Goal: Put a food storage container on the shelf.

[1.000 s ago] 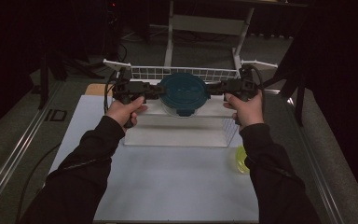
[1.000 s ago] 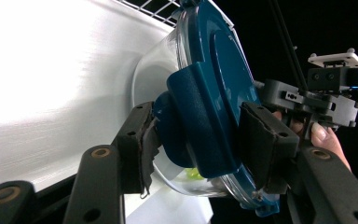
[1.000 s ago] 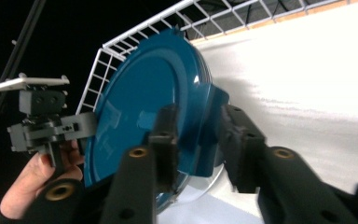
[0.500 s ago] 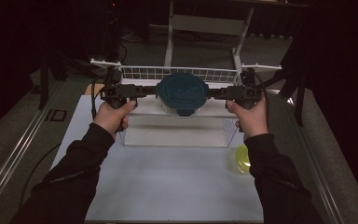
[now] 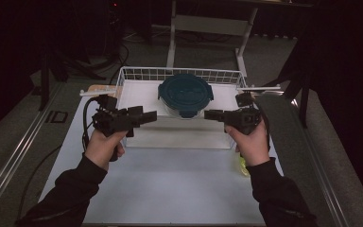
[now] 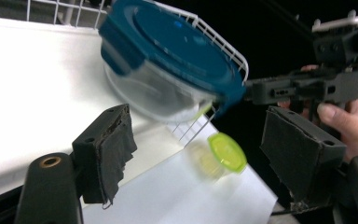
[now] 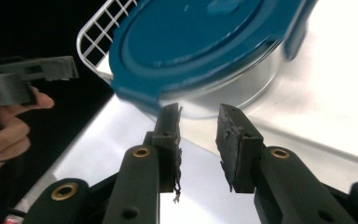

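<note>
A round clear container with a teal clip lid (image 5: 185,94) sits in the white wire basket (image 5: 179,71). My left gripper (image 5: 151,116) hovers at the basket's near left, pointing right, apart from the container. Its jaws have just been opening and stand wide in the left gripper view (image 6: 198,116), nothing between them, the container (image 6: 168,51) beyond. My right gripper (image 5: 207,114) points left from the near right. Its jaws have just been closing to a narrow gap (image 7: 199,109) with nothing in it, just short of the container (image 7: 200,42).
A small cup with a yellow-green lid (image 5: 242,165) stands on the white table mat by my right wrist, also in the left gripper view (image 6: 226,151). A tan object (image 5: 97,88) lies left of the basket. A metal stand rises behind the table.
Both grippers have drawn away from the container's sides, outward and then toward me. The left jaws spread wider and the right jaws narrowed. The container stayed in place.
</note>
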Demonstrator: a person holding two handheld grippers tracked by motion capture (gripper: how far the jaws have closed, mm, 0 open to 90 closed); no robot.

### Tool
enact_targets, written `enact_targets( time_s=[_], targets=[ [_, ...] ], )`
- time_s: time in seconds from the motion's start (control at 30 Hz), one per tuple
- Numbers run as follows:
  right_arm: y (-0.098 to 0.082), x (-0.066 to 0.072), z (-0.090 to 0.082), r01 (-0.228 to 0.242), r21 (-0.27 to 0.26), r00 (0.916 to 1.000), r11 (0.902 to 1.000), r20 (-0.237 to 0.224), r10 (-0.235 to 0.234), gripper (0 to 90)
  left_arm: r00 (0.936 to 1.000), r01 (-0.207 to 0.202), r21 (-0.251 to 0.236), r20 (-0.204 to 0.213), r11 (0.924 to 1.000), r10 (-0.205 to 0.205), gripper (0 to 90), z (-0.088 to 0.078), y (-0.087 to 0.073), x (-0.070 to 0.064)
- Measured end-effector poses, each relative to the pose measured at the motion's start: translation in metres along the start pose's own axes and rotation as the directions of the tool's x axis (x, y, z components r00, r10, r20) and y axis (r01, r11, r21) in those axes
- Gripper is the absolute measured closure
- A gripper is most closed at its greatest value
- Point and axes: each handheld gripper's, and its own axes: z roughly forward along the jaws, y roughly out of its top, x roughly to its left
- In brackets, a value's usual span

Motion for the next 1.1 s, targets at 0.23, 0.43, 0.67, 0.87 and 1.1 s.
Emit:
enact_targets(
  time_s=[0.23,0.43,0.67,0.87,1.1],
  targets=[
    [-0.017,0.004,0.021,0.014,0.002,0.9999,0.9999,0.005,-0.014,89.8,0.9897,-0.138,-0.016,-0.042,0.9903,0.137,15.1,-0.002,-0.037,-0.008],
    [-0.026,0.011,0.039,0.025,0.013,0.9996,0.9996,-0.016,-0.025,89.9,0.9871,-0.147,0.012,-0.062,0.989,0.148,1.2,0.006,-0.081,-0.008],
    [-0.023,0.013,0.051,0.022,0.002,0.9996,0.9998,-0.019,-0.022,89.9,0.9806,-0.181,0.023,-0.071,0.9831,0.183,1.2,0.012,-0.117,-0.011],
    [-0.017,0.012,0.055,0.006,-0.007,0.9998,1.0,-0.019,-0.006,89.9,0.9738,-0.217,0.002,-0.069,0.9761,0.217,1.2,0.013,-0.129,-0.016],
    [-0.011,0.011,0.063,-0.001,-0.005,0.9999,1.0,-0.015,0.001,89.8,0.969,-0.235,0.0,-0.078,0.9719,0.235,1.2,0.014,-0.133,-0.017]
  ],
)
